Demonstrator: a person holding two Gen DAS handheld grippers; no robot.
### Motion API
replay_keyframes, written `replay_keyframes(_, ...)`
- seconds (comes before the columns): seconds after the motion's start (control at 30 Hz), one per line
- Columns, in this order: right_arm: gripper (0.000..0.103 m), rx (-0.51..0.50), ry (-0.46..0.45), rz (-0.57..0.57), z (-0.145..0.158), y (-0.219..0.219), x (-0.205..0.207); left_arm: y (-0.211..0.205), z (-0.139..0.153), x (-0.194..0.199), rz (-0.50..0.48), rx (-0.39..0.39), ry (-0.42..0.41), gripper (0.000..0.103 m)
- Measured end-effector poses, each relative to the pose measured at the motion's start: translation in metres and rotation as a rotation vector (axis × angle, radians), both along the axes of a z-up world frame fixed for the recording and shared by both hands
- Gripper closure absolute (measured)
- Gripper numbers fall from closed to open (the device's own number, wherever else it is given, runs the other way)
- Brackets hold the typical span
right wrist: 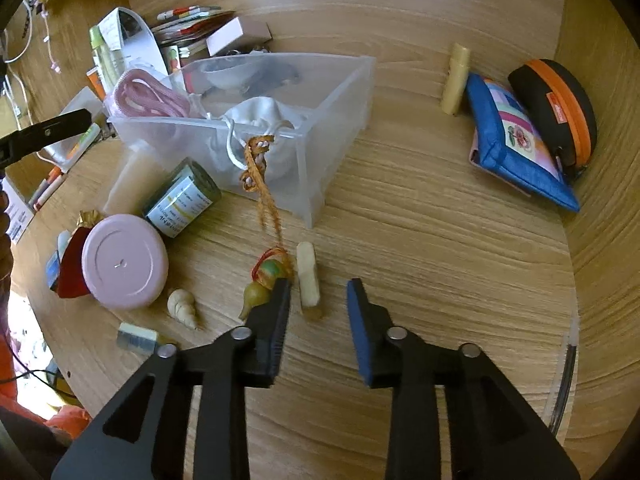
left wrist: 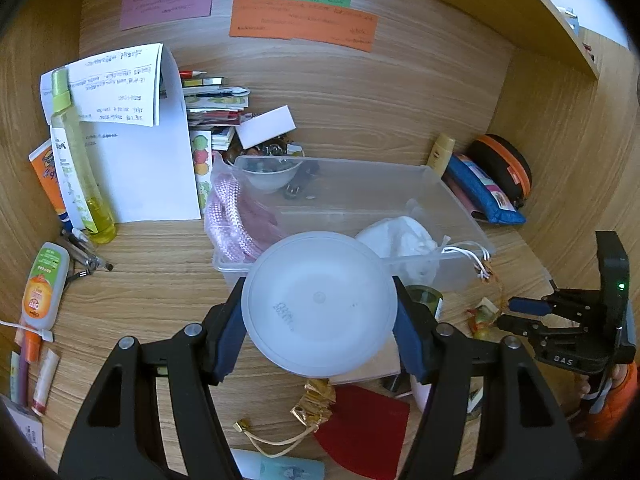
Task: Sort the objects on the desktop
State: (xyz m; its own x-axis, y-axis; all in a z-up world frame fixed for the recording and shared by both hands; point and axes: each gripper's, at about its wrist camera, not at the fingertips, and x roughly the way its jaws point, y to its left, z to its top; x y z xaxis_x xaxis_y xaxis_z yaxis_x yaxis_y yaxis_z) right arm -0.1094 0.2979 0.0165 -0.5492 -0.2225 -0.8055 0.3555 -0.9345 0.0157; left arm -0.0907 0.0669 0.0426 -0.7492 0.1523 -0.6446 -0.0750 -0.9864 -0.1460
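My left gripper (left wrist: 318, 316) is shut on a round white plastic lid (left wrist: 320, 304) and holds it just in front of the clear plastic bin (left wrist: 452, 200). The bin holds a pink rope (left wrist: 230, 216), a white cloth pouch (left wrist: 404, 240) and a small clear bowl (left wrist: 268, 174). My right gripper (right wrist: 318, 312) is open and empty above the desk. A small cream stick (right wrist: 309, 278) lies between its fingertips. A gourd charm with an orange cord (right wrist: 264, 276) lies beside its left finger (right wrist: 276, 320). The right gripper also shows in the left wrist view (left wrist: 516, 314).
A pink round tin (right wrist: 124, 266), a green labelled jar (right wrist: 182, 200), a shell (right wrist: 183, 307) and a red pouch (right wrist: 72, 272) lie left of the bin (right wrist: 344, 92). A blue pouch (right wrist: 516, 144), an orange-black case (right wrist: 560, 108) and a cream tube (right wrist: 456, 80) lie at the right. Papers and bottles stand at the back left (left wrist: 148, 152).
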Motion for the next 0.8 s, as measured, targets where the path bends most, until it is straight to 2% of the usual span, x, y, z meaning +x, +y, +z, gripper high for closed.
replay_keyframes(0.17, 0.072, 0.022, 0.041, 0.015, 0.003, 0.005, 0.012, 0.004, 0.004, -0.003, -0.014, 0.008, 0.005, 0.038)
replay_keyframes(0.3, 0.072, 0.064, 0.033, 0.037, -0.008, -0.006, 0.005, 0.004, 0.011, -0.013, -0.012, 0.015, 0.009, 0.038)
replay_keyframes(0.37, 0.072, 0.052, 0.025, 0.041, -0.013, -0.008, -0.003, 0.005, 0.015, -0.019, -0.007, 0.004, 0.012, 0.038)
replay_keyframes(0.4, 0.073, 0.040, 0.024, 0.044, -0.015, -0.008, -0.007, 0.005, 0.017, -0.023, -0.008, 0.004, 0.012, 0.038)
replay_keyframes(0.47, 0.088, 0.035, 0.025, 0.046, -0.017, -0.009, -0.011, 0.004, 0.020, -0.032, -0.012, 0.004, 0.010, 0.038)
replay_keyframes(0.5, 0.092, 0.024, 0.018, 0.050, -0.018, -0.009, -0.013, 0.004, 0.020, -0.036, -0.009, 0.000, 0.008, 0.038)
replay_keyframes(0.8, 0.093, -0.038, 0.052, 0.005, 0.003, 0.011, -0.009, 0.010, 0.013, -0.077, -0.028, -0.032, -0.034, 0.038)
